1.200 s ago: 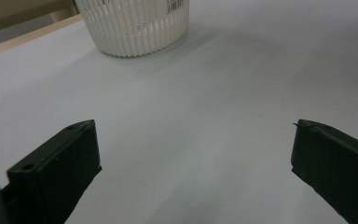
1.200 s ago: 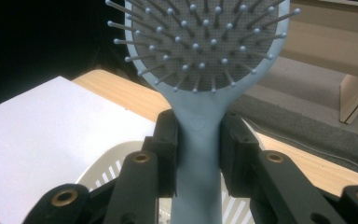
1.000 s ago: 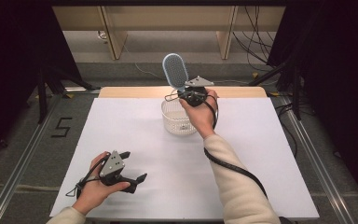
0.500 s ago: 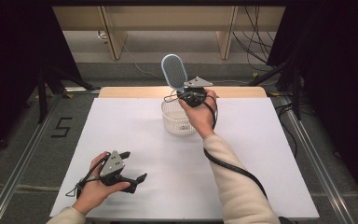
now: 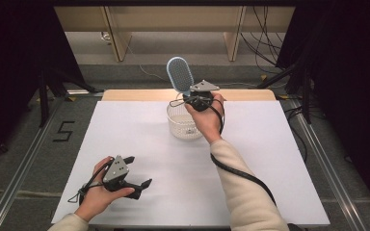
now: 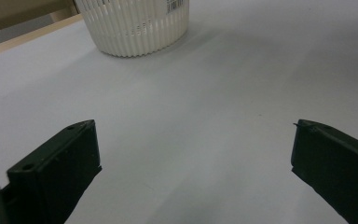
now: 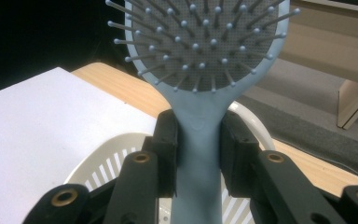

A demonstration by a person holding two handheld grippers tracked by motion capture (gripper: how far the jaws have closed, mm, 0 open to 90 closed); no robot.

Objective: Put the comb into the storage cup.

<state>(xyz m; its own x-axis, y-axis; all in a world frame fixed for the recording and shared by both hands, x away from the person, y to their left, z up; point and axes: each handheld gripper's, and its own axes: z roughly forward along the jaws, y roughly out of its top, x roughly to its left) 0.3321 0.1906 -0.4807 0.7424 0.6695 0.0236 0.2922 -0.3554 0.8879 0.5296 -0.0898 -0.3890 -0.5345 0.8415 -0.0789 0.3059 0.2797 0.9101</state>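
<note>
- Light blue hairbrush (image 5: 179, 74) up in the air at the far edge of the table (image 5: 270, 159), head pointing up, right above the white slotted basket (image 5: 183, 126).
- Right gripper (image 5: 195, 100) clamped on the handle just under the neck, both pads squeezing the sides of the handle in the right gripper view (image 7: 199, 158). Looks square and centred, no visible tilt in the jaws.
- Left gripper (image 5: 136, 172) parked low near the front left corner, jaws spread wide, nothing between them. Just bare table and the basket (image 6: 135, 23) further off in its own view.
- Handling guess: plastic paddle brush, so pretty light and stiff. Shouldn't flex or sag in the grip.
- Smooth handle though, probably a bit slippery, and the head is the heavier end, so could pivot in the pads if swung fast.
- Best hold is right where it already is: narrow neck, flat sides, close to the head for less leverage.
- Wouldn't grab the bristle side (image 7: 200, 42). Thin pins with ball tips, bendy, nothing solid to pinch.
- Basket looks like thin plastic and light, likely to slide or tip if the brush knocks the rim on the way in.
- Brush taller than the basket by the look of it, so expect it to lean on the rim rather than lie flat.
</note>
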